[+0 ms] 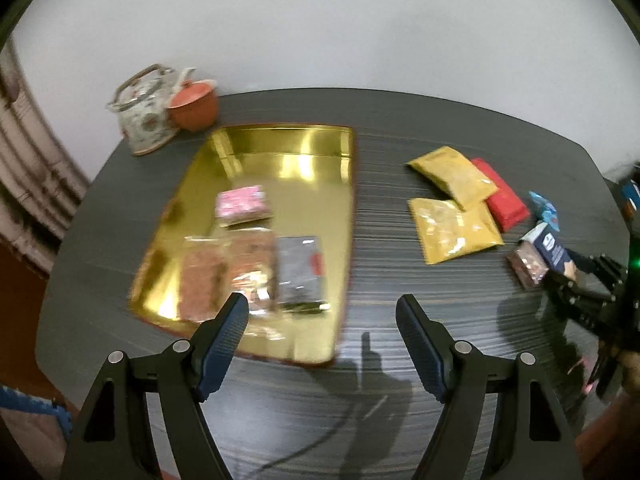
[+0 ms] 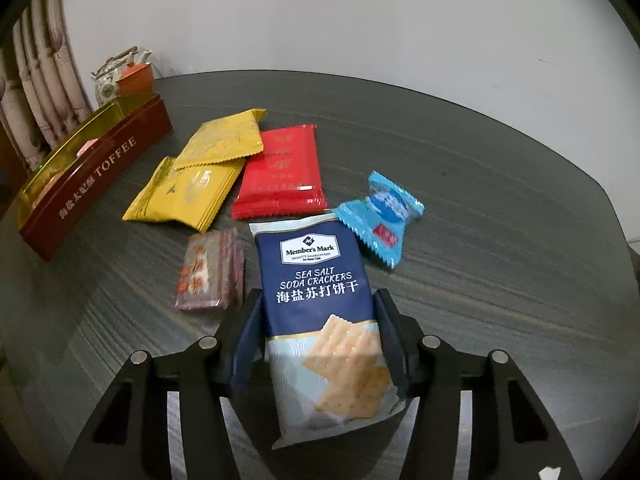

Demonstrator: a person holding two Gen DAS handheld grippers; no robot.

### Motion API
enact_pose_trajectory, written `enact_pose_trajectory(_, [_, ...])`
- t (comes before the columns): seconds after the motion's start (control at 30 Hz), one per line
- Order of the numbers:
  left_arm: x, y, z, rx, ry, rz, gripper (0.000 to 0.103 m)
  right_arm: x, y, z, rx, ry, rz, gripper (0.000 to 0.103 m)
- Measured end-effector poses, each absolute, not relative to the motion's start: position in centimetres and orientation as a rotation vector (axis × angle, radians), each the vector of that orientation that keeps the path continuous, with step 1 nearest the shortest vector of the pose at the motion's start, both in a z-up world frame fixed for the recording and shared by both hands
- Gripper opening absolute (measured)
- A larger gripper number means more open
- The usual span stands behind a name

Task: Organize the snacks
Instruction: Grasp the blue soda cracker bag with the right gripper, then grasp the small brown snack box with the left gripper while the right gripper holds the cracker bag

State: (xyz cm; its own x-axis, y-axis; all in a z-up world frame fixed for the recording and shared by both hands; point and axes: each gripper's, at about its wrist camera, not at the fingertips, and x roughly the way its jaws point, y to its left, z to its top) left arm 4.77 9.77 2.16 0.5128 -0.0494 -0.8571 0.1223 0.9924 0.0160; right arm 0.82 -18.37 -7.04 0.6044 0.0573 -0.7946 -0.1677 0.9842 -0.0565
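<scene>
Dark wood-grain table (image 2: 500, 208) under a plain white wall carries everything. Near its front edge the right gripper (image 2: 318, 320) pinches a navy packet of Member's Mark sea salt soda crackers (image 2: 316, 304) by its long sides, one finger pressed on each side. Whether the packet's far end touches the tabletop cannot be told. Just left of the crackers lies a brown clear-wrapped snack bar (image 2: 210, 270), flat on the table. Just beyond the crackers' far end lies a red packet (image 2: 280, 172), and to the far right of it a light blue sachet (image 2: 378, 216). Left of the red packet are two yellow packets: the upper yellow packet (image 2: 222, 140) overlaps the lower yellow packet (image 2: 186, 192) and touches the red one's left edge.

Farther left stands a red tin marked TOFFEE (image 2: 100, 176) with a gold lining. The left wrist view looks down into it: a pink packet (image 1: 242, 204) sits near the middle, and nearer the front wall a silver packet (image 1: 300, 272) lies beside two brownish clear-wrapped packets (image 1: 228, 276), though motion blur hides their detail. The left gripper (image 1: 322, 314) hangs above the table's front edge by the tin's near corner, fingers spread wide with nothing between them. At the far left corner stand a floral teapot (image 1: 142, 114) and, touching it, an orange lidded cup (image 1: 194, 104).
</scene>
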Motion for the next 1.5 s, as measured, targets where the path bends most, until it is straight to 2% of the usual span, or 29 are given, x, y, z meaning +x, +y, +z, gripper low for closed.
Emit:
enact_pose_trajectory(0.4, [5.2, 2.2, -0.1, 0.079, 1.083, -0.208, 0.076, -4.4, -23.3, -6.7, -0.029, 0.918, -0.133, 0.05])
enact_pose_trajectory(0.8, [5.3, -1.5, -1.3, 0.12, 1.115, -0.241, 0.076, -1.4, -27.7, -6.5, 0.073, 0.873, -0.269, 0.05])
enact_pose_trajectory(1.5, [7.8, -8.7, -2.6, 0.052, 1.169, -0.32, 0.076, 0.2, -28.5, -6.4, 0.074, 0.857, -0.264, 0.051])
